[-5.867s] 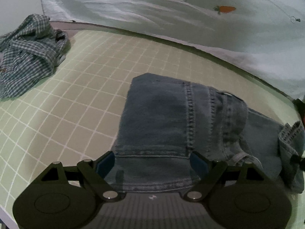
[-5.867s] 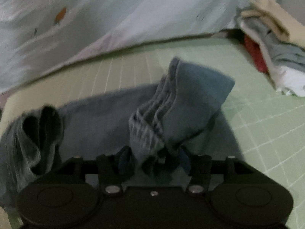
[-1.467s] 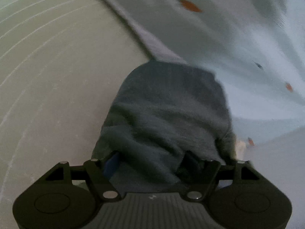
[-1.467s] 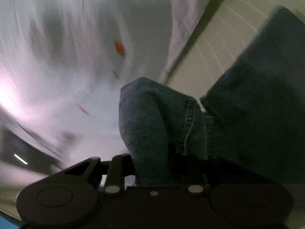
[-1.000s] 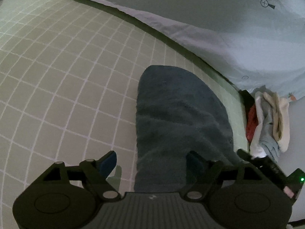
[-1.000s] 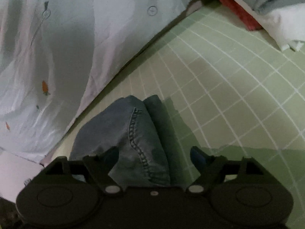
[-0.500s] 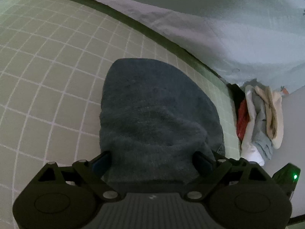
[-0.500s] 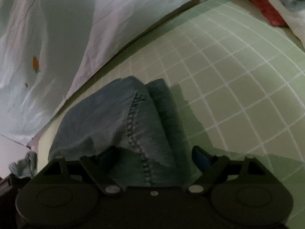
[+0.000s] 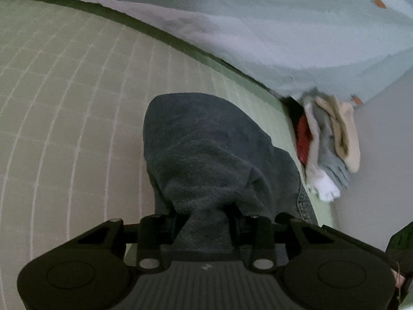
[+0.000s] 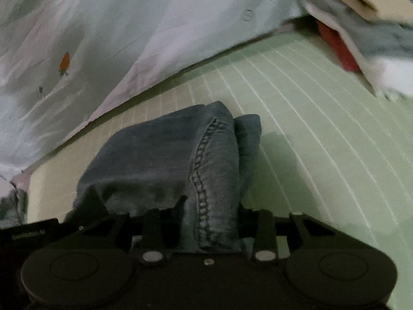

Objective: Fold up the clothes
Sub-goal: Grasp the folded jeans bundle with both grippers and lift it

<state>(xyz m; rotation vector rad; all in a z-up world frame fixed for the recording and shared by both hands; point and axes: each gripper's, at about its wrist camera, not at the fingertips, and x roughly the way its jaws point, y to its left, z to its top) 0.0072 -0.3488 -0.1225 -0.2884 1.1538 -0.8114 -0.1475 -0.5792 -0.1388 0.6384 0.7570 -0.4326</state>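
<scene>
While both tongs, left tongs [image 9: 206,222] and right tongs [image 10: 209,222], pinch the folded jeans [image 9: 206,149], they should lift level toward the clothes stack [image 9: 327,144].

Open mat [image 9: 64,134] left of jeans [image 9: 206,149]; clothes pile [image 9: 327,142] blocks right edge; sheet [image 9: 258,25] walls far side. Bare mat between jeans and pile.

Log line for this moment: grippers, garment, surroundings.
left gripper: shut on jeans | right gripper: shut on jeans | jeans: folded bundle on green grid mat | clothes stack: beyond, right
</scene>
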